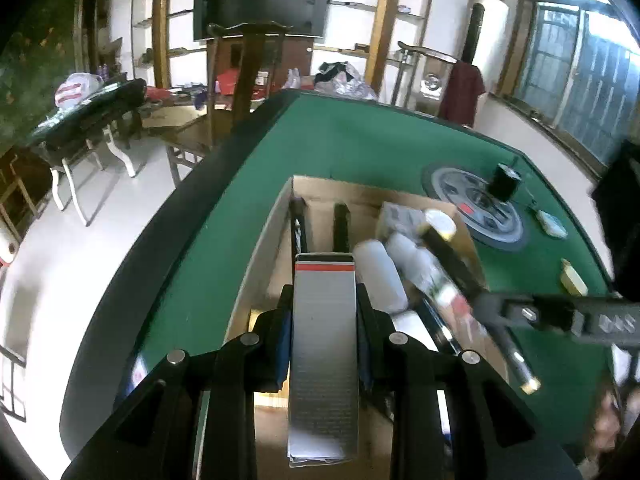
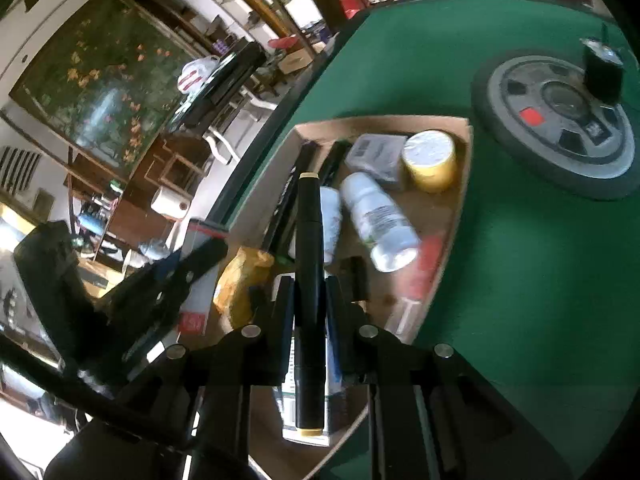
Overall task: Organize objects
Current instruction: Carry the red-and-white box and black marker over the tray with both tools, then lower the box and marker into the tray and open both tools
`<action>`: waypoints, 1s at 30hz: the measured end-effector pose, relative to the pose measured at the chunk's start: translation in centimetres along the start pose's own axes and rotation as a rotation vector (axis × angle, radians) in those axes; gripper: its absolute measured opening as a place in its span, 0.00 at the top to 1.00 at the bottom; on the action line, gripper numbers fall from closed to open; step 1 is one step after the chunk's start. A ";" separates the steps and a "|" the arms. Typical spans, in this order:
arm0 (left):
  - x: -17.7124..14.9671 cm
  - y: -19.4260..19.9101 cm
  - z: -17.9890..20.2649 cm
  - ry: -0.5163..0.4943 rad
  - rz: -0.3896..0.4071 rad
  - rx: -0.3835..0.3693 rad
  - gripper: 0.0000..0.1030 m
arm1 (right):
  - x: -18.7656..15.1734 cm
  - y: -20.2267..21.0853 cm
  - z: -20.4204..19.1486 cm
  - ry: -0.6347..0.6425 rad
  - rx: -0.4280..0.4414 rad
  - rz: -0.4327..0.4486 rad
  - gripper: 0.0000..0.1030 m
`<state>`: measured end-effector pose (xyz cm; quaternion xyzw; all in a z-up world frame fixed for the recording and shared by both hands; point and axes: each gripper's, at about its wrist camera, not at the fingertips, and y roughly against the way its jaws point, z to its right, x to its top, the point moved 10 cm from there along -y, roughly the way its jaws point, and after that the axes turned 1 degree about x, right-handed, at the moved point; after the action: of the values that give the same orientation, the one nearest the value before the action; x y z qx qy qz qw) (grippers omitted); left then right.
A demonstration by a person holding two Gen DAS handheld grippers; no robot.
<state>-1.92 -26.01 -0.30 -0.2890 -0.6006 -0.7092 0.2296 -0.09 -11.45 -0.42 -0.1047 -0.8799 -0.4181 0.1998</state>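
1. The left gripper [image 1: 323,300] is clamped on a slim grey carton [image 1: 323,344] with a red and black band at its far end. The carton's long axis runs straight along the fingers, pointing away from the camera and down over the cardboard box [image 1: 260,240].
2. The right gripper [image 2: 308,300] is clamped on a black marker [image 2: 308,280] with cream end caps. Its long axis also lies along the fingers, the far cap pointing into the cardboard box [image 2: 460,208], the near cap back toward the camera.
3. Both held things hang above the box, which sits on the green table [image 1: 360,140].
4. Only the left wrist view shows the right gripper from outside, coming in from the right edge with the marker slanting down across the box. It also shows a small white thing [image 1: 552,222] and a yellowish thing [image 1: 574,278] on the cloth beyond the box.
5. Only the right wrist view shows the box's contents clearly: a white bottle [image 2: 380,220] lying on its side, a yellow-sided tub [image 2: 430,160], a grey packet [image 2: 374,154], and a crumpled yellow wrapper [image 2: 240,284].
6. Both views show the grey wheel [image 2: 560,120] with a black cylinder [image 2: 603,72] standing on it.
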 end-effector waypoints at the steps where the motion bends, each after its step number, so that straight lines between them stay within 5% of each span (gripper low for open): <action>1: -0.5 0.5 0.1 0.002 -0.007 -0.011 0.78 | -0.2 -0.2 -0.3 0.003 0.005 -0.007 0.88; 12: -5.7 1.1 -1.0 0.088 -0.104 -0.030 0.78 | -3.9 -3.4 -3.7 0.029 0.091 -0.115 0.88; 23: -5.2 0.1 -2.6 0.177 -0.042 0.077 0.76 | -5.7 -5.0 -4.3 0.081 0.059 -0.147 0.88; 30: -4.0 2.5 -4.6 0.201 0.042 0.168 0.47 | -5.8 -5.0 -3.8 0.125 0.017 -0.123 0.88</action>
<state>2.00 -31.03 -1.75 -0.2089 -0.6257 -0.6770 0.3265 4.35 -17.65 -4.26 -0.0223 -0.8740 -0.4280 0.2290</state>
